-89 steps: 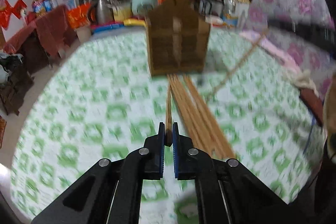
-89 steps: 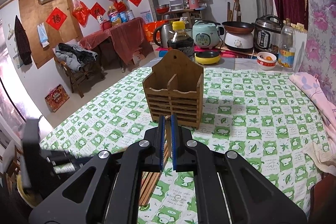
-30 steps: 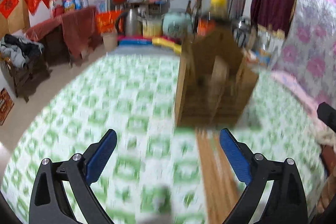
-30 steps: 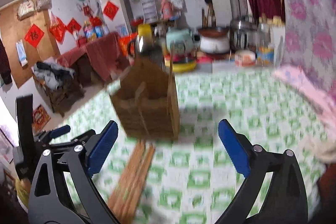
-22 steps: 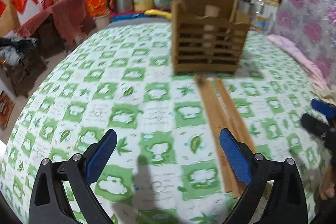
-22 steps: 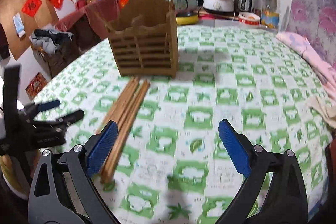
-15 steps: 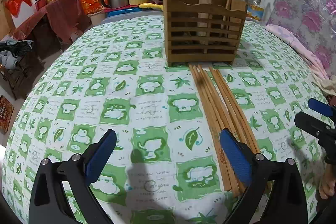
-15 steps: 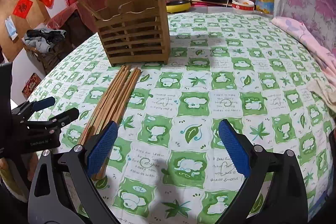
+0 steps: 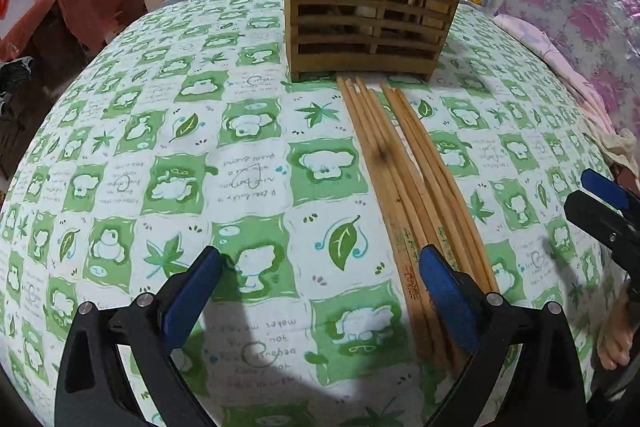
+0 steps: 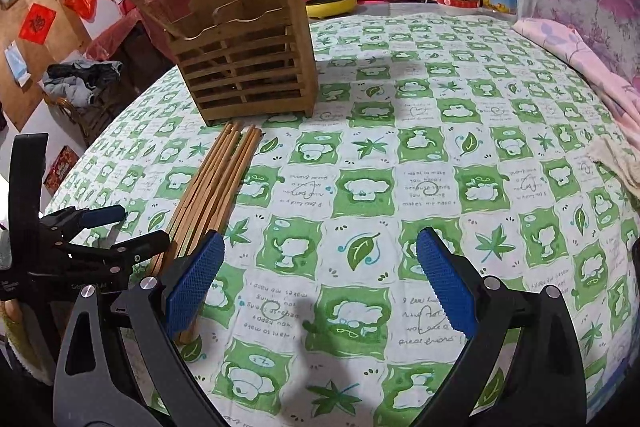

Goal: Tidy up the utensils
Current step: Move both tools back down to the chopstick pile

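Seemingly only two chopsticks stand in the wooden holder (image 9: 370, 27); the bundle of chopsticks (image 9: 412, 187) lies on the counter (image 10: 400, 131), both grippers' fingers (image 9: 192, 291) wide and empty.

Chopsticks (image 9: 404, 167): bare wood, matt, one with a dark stain. Slatted holder (image 9: 370, 11): darker wood, dull finish. Tablecloth (image 10: 400, 131): soft printed cloth, matt, slightly puckered. Left gripper (image 9: 320, 291) and right gripper (image 10: 318, 281): black plastic arms, semi-gloss, metal rivets; blue pads (image 10: 194, 281) finely ribbed, rubbery.
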`<state>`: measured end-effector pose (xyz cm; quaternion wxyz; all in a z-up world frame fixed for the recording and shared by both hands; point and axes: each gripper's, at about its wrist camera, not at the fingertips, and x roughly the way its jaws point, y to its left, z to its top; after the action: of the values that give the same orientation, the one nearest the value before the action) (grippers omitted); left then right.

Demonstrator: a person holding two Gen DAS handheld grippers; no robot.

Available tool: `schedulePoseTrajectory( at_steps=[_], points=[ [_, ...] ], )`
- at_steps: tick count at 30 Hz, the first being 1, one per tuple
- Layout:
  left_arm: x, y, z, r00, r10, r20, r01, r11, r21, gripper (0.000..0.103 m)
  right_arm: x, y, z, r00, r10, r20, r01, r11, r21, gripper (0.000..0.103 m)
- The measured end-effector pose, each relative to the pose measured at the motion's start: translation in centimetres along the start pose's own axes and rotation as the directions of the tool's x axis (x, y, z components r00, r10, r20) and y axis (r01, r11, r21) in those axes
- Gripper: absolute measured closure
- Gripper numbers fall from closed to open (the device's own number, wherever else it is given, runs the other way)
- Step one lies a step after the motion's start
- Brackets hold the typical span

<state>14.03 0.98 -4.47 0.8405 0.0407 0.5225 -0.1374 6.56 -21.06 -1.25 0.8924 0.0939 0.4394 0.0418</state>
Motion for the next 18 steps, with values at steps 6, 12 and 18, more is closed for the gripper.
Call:
schedulePoseTrajectory(
  at_steps=[6, 12, 18],
  points=[
    [0.0, 1.6, 0.4, 0.999, 0.05, 0.005, -0.049, 0.997, -0.066, 0.005, 0.1, -0.3, 0.0, 1.0, -0.001, -0.004, 0.001, 1.0, 0.013, 0.01],
    [0.1, 2.6, 0.9, 0.996, 0.089, 0.005, -0.088, 0.989, -0.116, 0.006, 0.1, -0.4, 0.0, 1.0, 0.005, -0.002, -0.005, 1.0, 0.016, 0.01],
    [-1.0, 1.8, 0.5, 0.999, -0.025, 0.044, 0.028, 0.997, -0.076, 0.006, 0.1, 0.0, 0.0, 1.0, 0.008, -0.001, -0.008, 1.0, 0.002, 0.01]
  ],
)
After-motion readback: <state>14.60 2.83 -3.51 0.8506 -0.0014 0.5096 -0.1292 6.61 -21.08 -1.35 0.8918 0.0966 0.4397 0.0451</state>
